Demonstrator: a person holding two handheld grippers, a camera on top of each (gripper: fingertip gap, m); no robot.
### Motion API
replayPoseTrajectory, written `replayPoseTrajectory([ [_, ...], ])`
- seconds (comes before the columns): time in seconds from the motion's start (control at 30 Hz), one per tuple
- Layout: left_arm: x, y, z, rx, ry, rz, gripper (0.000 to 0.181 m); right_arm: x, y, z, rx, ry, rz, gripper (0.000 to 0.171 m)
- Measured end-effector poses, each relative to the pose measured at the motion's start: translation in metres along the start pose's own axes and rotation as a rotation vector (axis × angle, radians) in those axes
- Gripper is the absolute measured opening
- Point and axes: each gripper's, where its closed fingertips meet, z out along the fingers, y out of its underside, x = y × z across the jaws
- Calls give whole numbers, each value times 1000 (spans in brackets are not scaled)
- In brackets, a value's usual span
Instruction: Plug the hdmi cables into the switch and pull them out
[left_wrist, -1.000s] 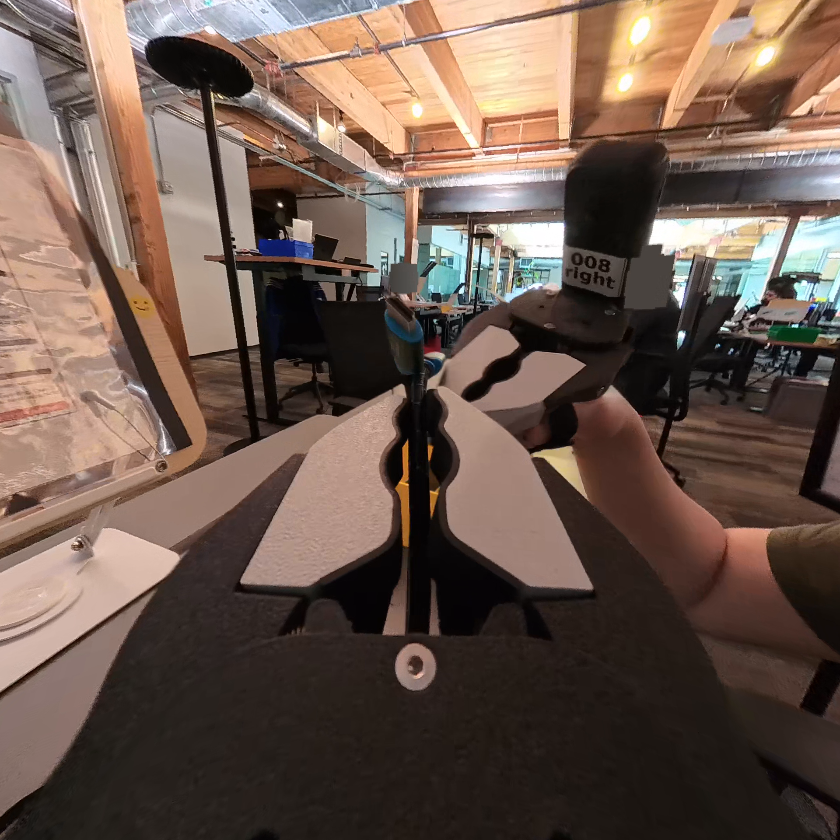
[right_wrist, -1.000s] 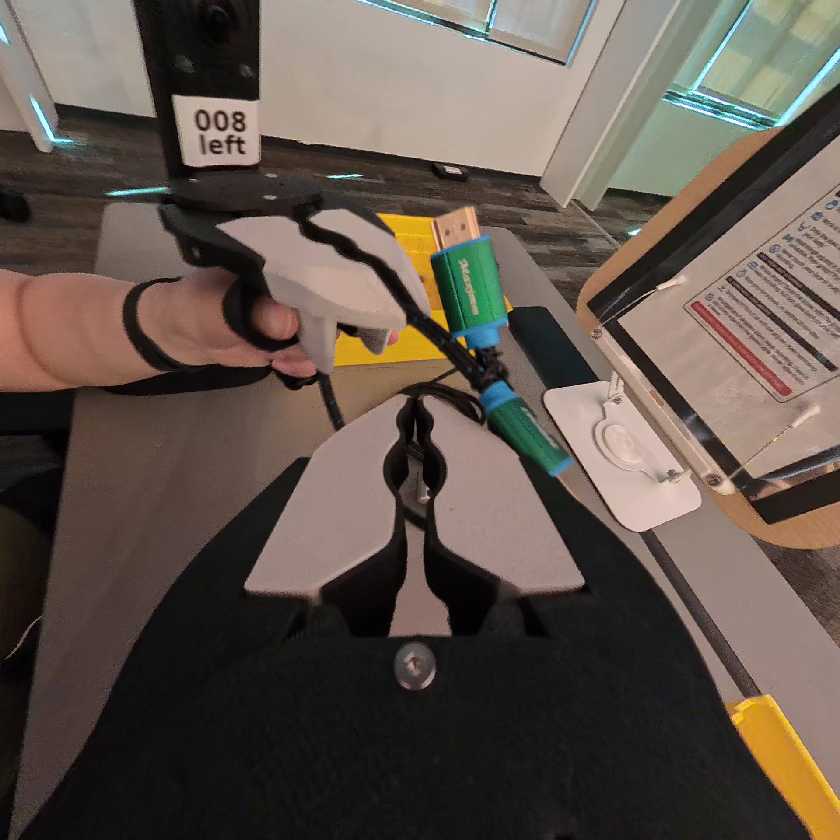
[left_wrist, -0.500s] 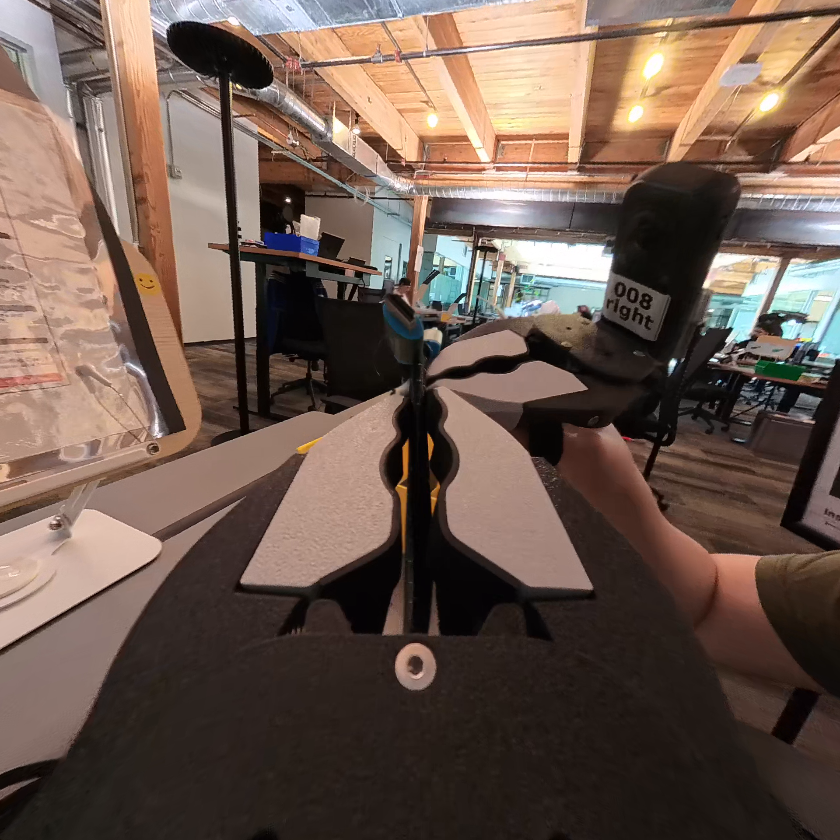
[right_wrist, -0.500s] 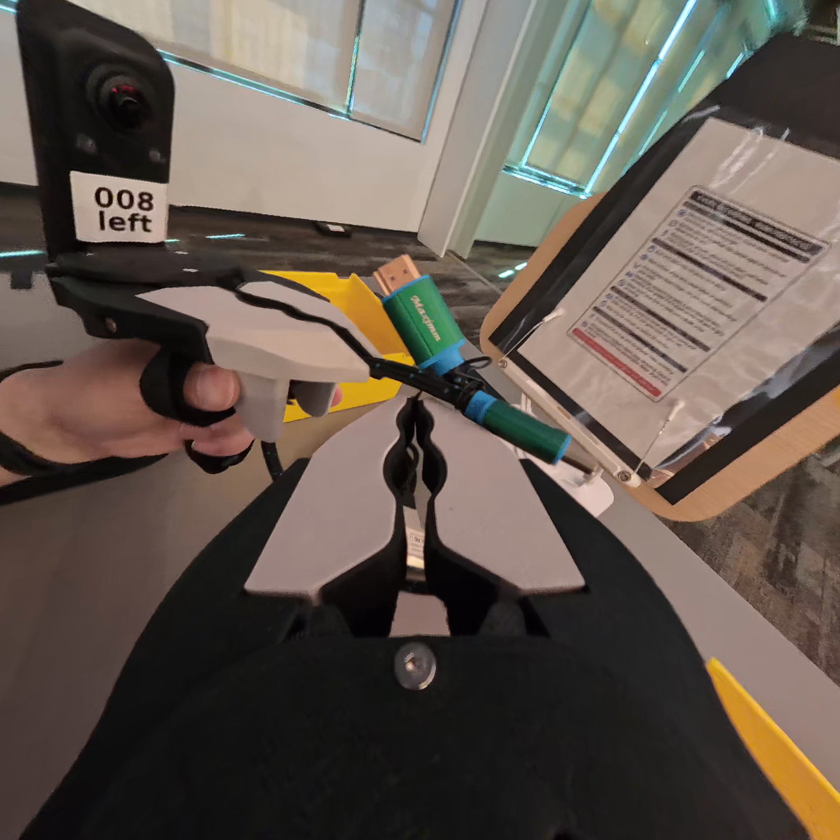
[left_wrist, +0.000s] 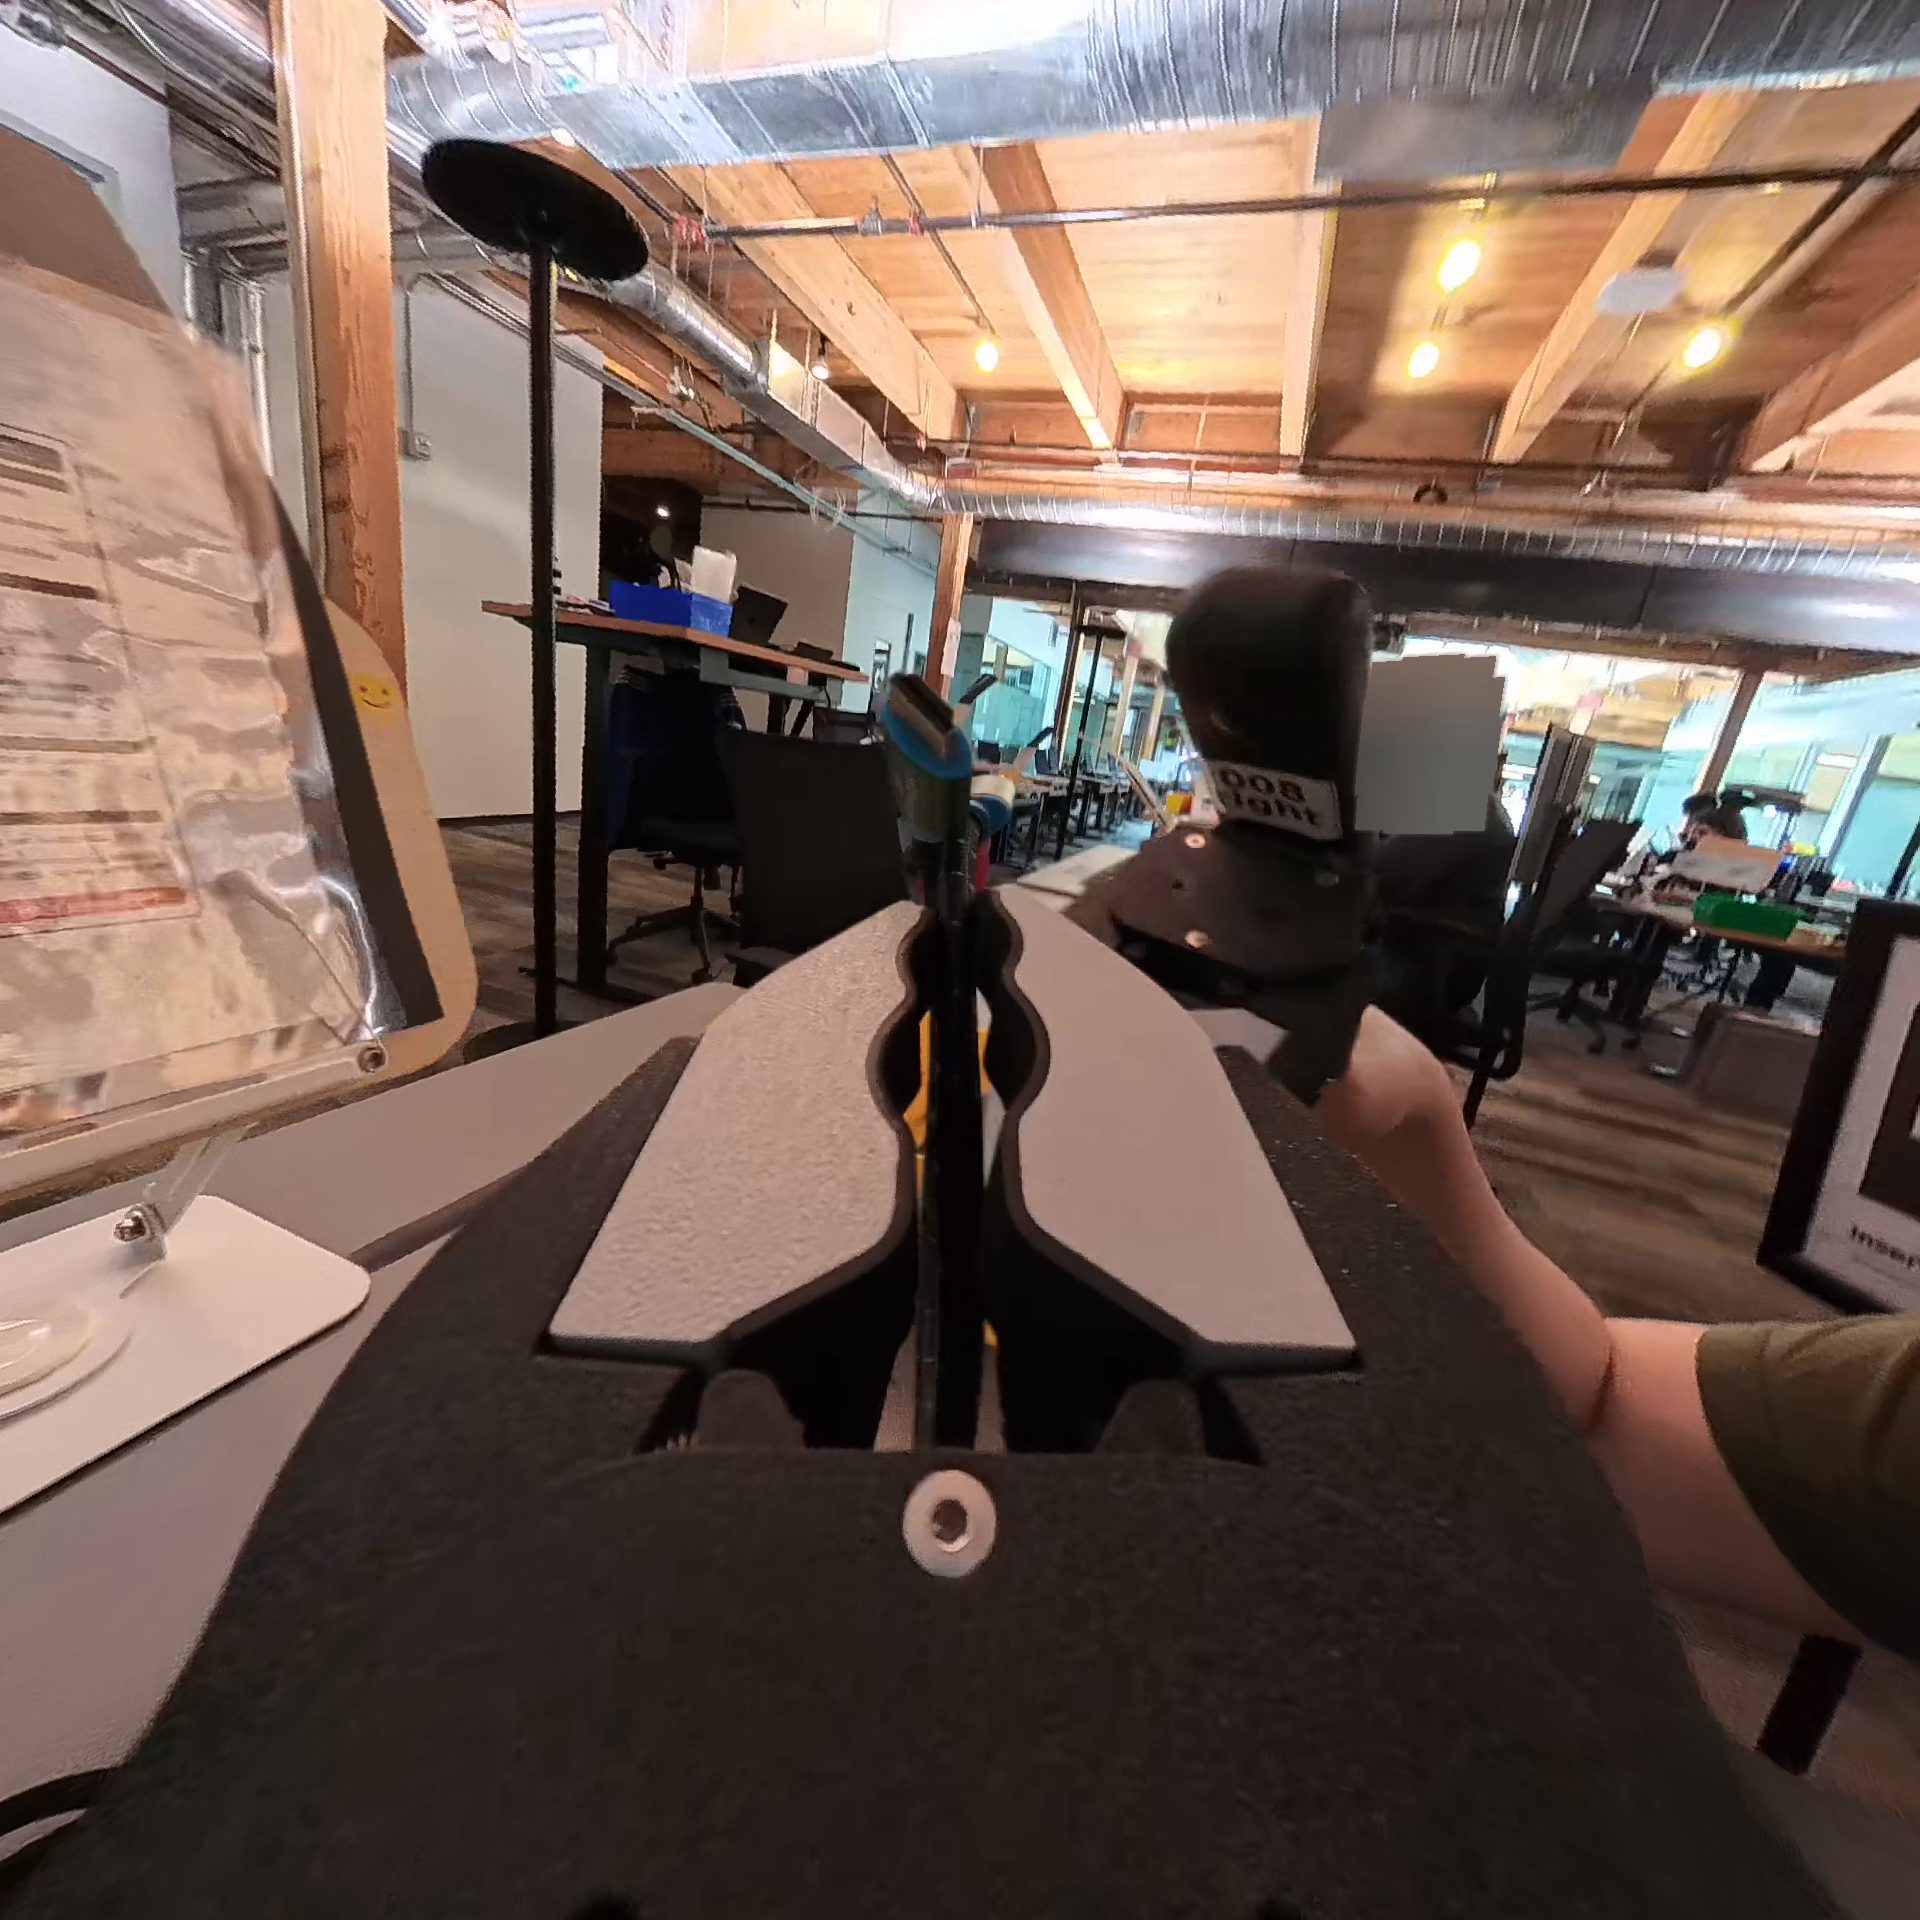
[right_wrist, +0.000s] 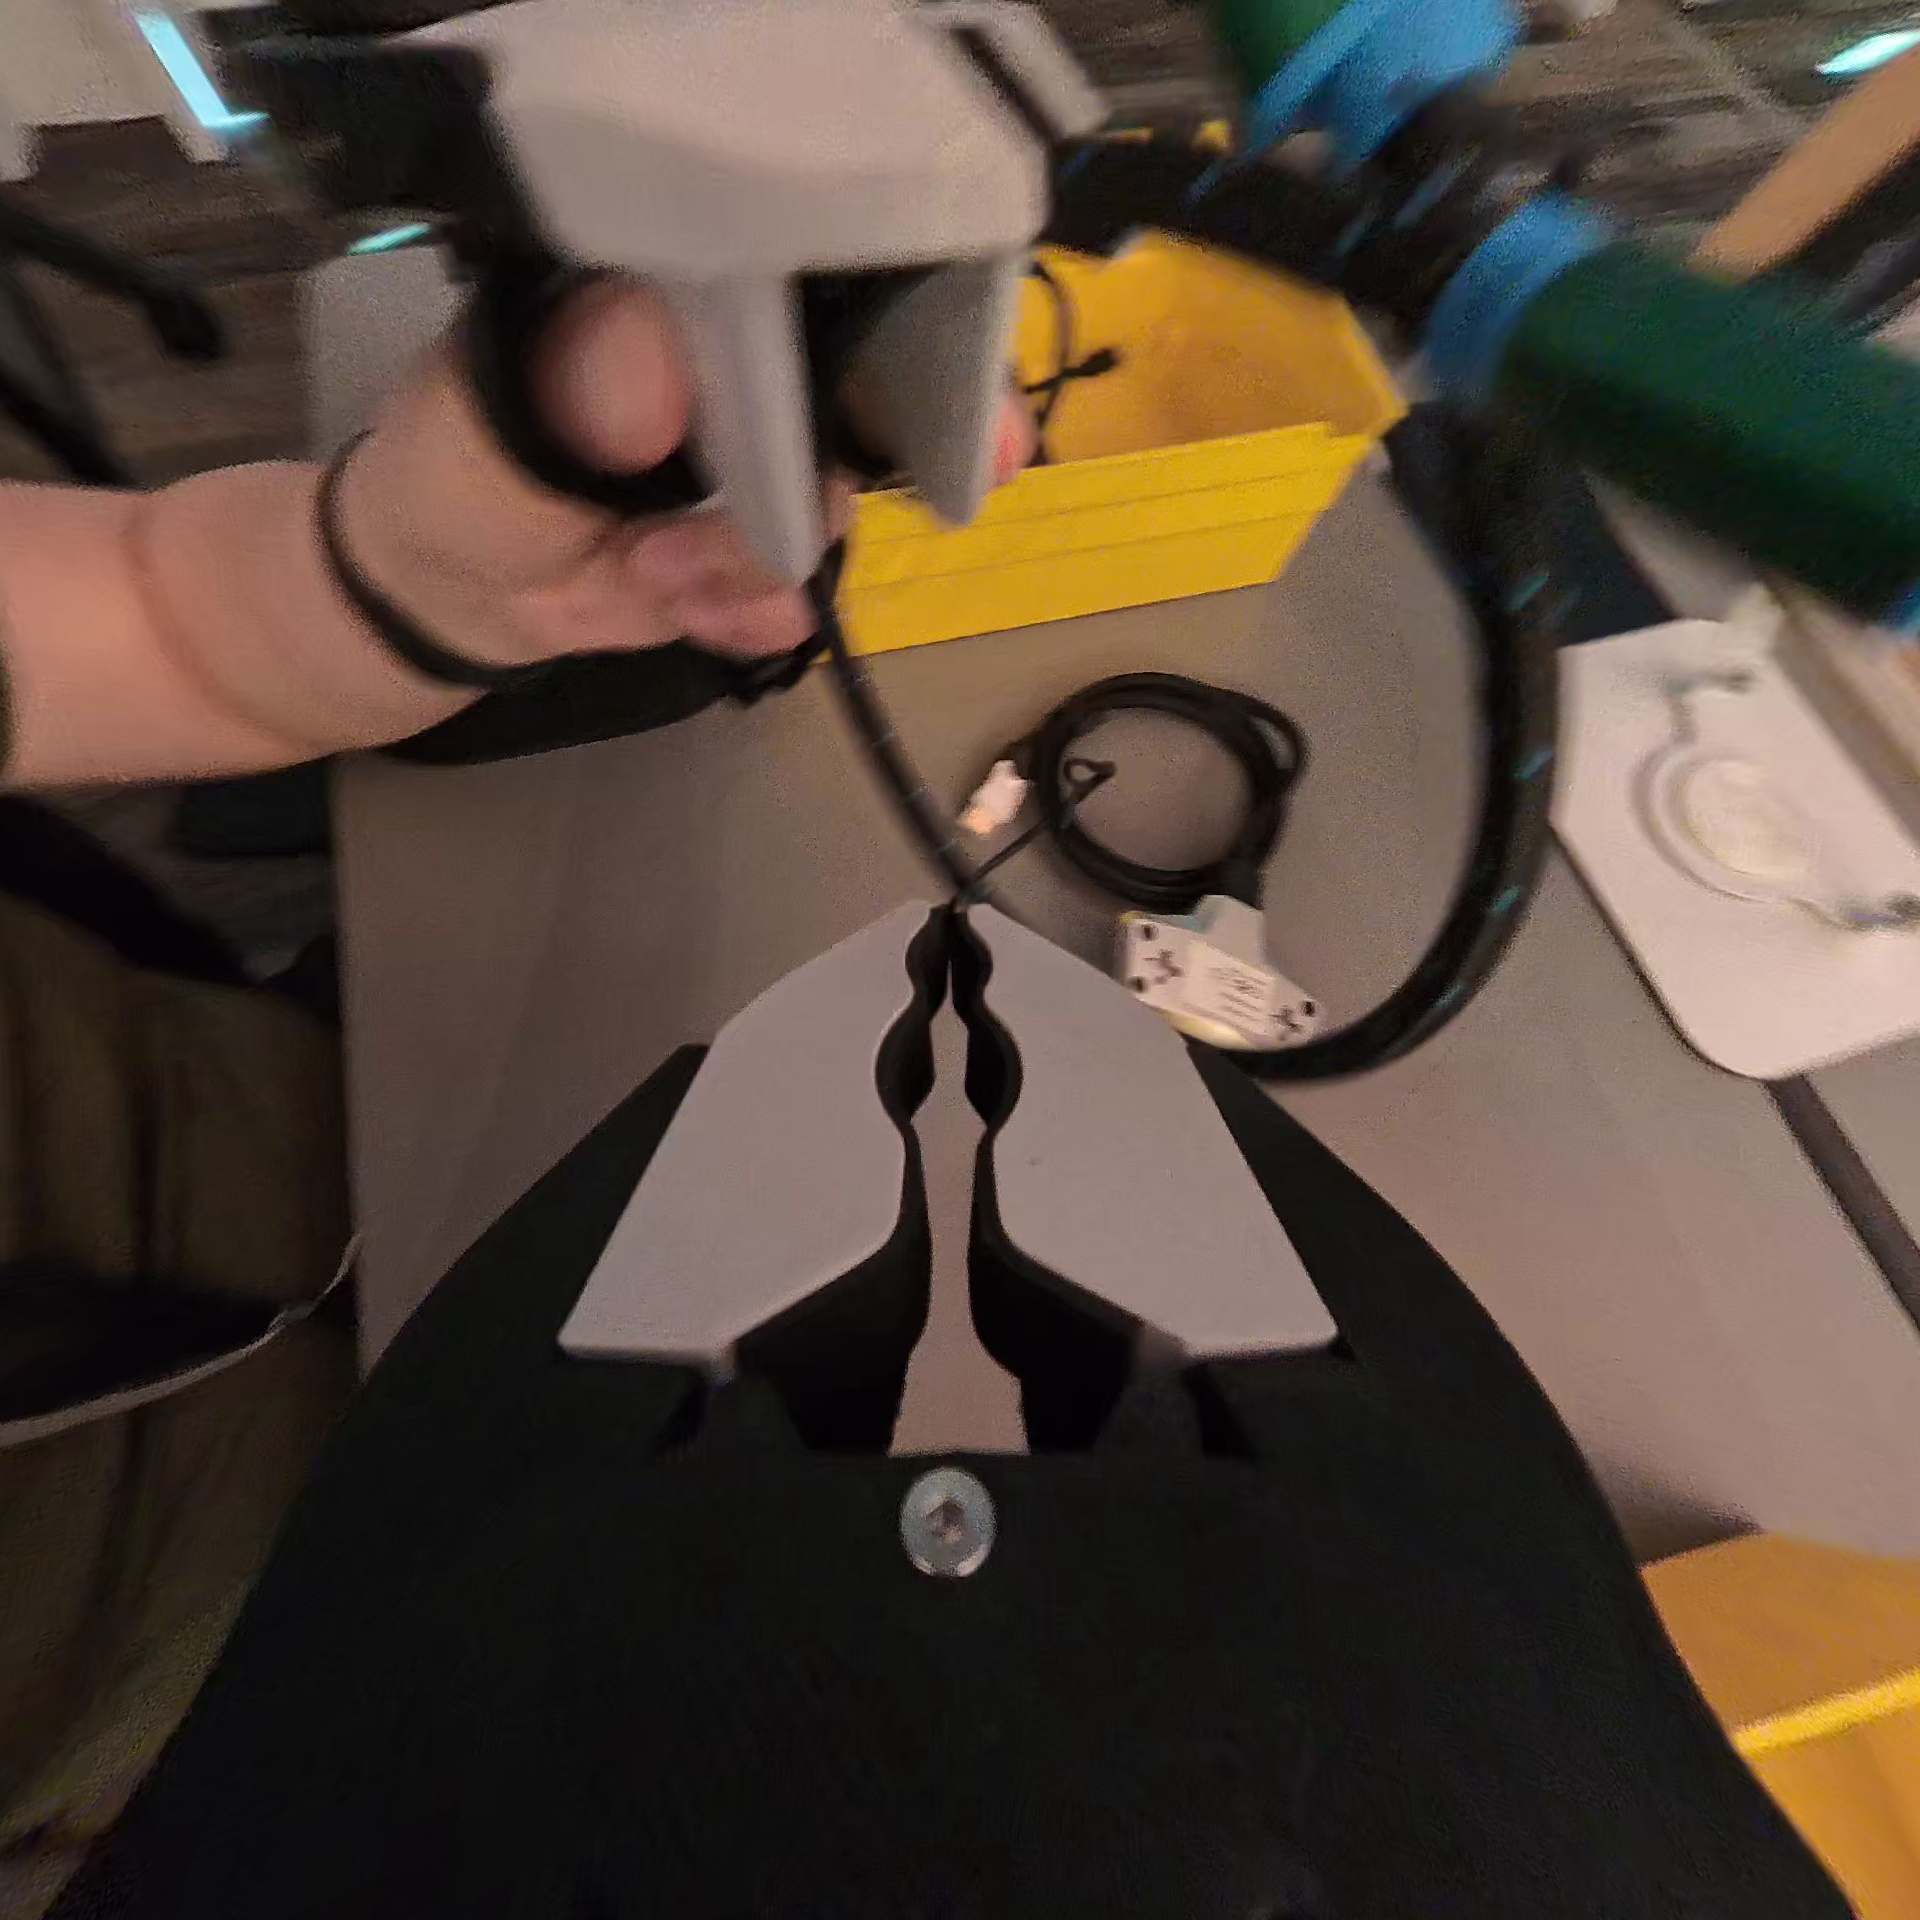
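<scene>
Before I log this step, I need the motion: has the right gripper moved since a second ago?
Yes. The right gripper has tipped down toward the grey table, with the yellow bin now higher in its view.

A white label (left_wrist: 1276, 798) is showing print on the black camera housing, centre right of the left wrist frame. A laminated printed sheet (left_wrist: 104, 727) is standing at far left. A framed sign (left_wrist: 1870, 1122) is showing lettering at far right.

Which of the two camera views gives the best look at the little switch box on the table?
The right wrist view: the switch lies on the grey table, beside a coiled black cable, though blurred. The left wrist view shows none of it.
</scene>
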Motion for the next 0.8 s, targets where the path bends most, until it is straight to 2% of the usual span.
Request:
replayPoseTrajectory([
  [0.07, -7, -9, -6, 10, -30, 24, 7, -16, -3, -16, 21, -111, -10, 1],
  [0.13, -14, -17, -12, 8, -73, 83, 6, -18, -6, -47, 70, -133, -16, 1],
  [0.2, -18, -23, -16, 3, -102, 128, 6, 1, -1, -98, 120, -4, -13, 2],
  [0.27, -18, -26, -18, -1, -106, 149, 6, 42, 28, -169, 148, 302, 80, 1],
  [0.37, -16, -26, -16, -17, -100, 178, 6, 90, 108, -283, 85, 787, 287, 1],
  [0.43, -16, -26, -14, -19, -96, 183, 6, 98, 153, -339, 48, 967, 373, 1],
  [0.53, -16, -25, -10, -20, -85, 169, 6, 86, 219, -387, -93, 1120, 302, 1],
  [0.63, -16, -21, -8, -27, -88, 167, 6, 84, 305, -422, -271, 1217, 239, 1],
  [0.7, -17, -18, -7, -39, -92, 173, 6, 86, 373, -432, -389, 1211, 222, 2],
  [0.8, -18, -17, -6, -51, -98, 181, 6, 75, 475, -439, -587, 1117, 387, 2],
])
